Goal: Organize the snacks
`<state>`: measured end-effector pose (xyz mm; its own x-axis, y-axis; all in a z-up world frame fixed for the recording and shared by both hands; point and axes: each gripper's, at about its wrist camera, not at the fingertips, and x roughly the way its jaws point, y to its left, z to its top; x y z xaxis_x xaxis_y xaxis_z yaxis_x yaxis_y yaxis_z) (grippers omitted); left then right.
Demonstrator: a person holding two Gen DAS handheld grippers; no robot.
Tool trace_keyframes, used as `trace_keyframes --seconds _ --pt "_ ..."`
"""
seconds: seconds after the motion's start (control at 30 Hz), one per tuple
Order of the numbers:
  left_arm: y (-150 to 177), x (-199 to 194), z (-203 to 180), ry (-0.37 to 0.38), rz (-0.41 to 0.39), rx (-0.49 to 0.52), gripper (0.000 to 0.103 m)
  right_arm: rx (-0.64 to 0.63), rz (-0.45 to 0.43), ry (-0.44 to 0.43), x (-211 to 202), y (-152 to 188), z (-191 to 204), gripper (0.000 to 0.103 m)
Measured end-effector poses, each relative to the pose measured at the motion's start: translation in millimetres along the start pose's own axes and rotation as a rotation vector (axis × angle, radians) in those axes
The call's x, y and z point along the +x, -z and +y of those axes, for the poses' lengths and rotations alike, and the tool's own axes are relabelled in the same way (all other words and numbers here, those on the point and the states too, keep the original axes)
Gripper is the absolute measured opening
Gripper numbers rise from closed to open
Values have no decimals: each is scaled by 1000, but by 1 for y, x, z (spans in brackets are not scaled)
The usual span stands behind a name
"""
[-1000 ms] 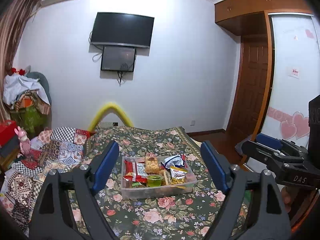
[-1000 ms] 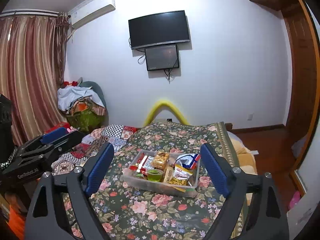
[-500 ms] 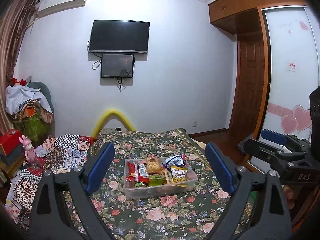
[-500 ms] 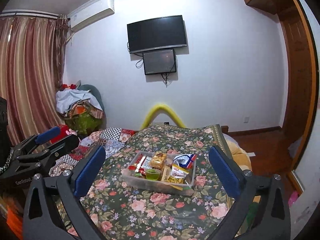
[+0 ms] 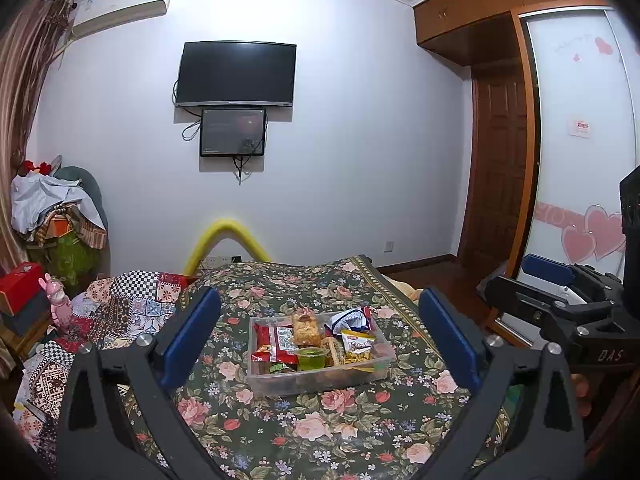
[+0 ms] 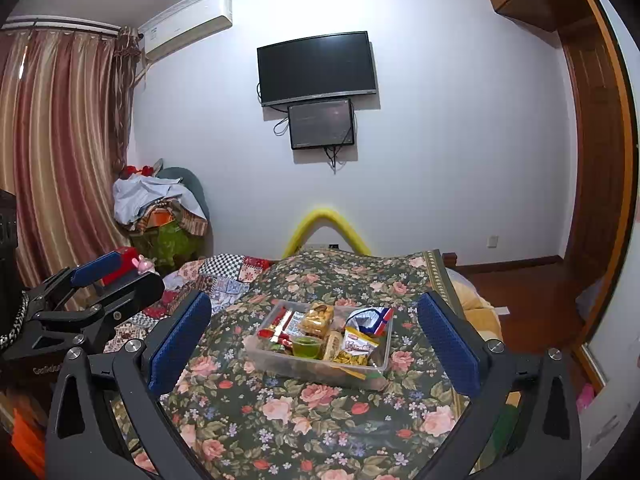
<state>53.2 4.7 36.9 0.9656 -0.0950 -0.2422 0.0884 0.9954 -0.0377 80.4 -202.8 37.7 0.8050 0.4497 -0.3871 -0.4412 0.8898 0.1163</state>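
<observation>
1. Looking at the clear snack bin (image 5: 320, 372) first — it sits on the floral bedspread (image 5: 320, 432), packed with a red packet (image 5: 266, 340), a green jelly cup (image 5: 310, 358) and a yellow chip bag (image 5: 357, 347), all jumbled together.
2. My left gripper (image 5: 320, 344) hangs short of the bin, its jaws just opened wide, nothing between them.
3. My right gripper (image 6: 314, 344) likewise — jaws just spread fully, empty, well short of the bin.
4. Risk, as I judge it: the bedspread is soft, so pressing down on one packet could tip the light bin or spill its neighbours.
5. Crowded wrappers overlap; a wide closing could pinch two at once.
</observation>
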Motion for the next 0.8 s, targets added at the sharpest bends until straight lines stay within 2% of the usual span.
trace_keyframes --seconds 0.8 --pt "3 3 0 6 21 -5 103 3 7 24 -1 1 -2 103"
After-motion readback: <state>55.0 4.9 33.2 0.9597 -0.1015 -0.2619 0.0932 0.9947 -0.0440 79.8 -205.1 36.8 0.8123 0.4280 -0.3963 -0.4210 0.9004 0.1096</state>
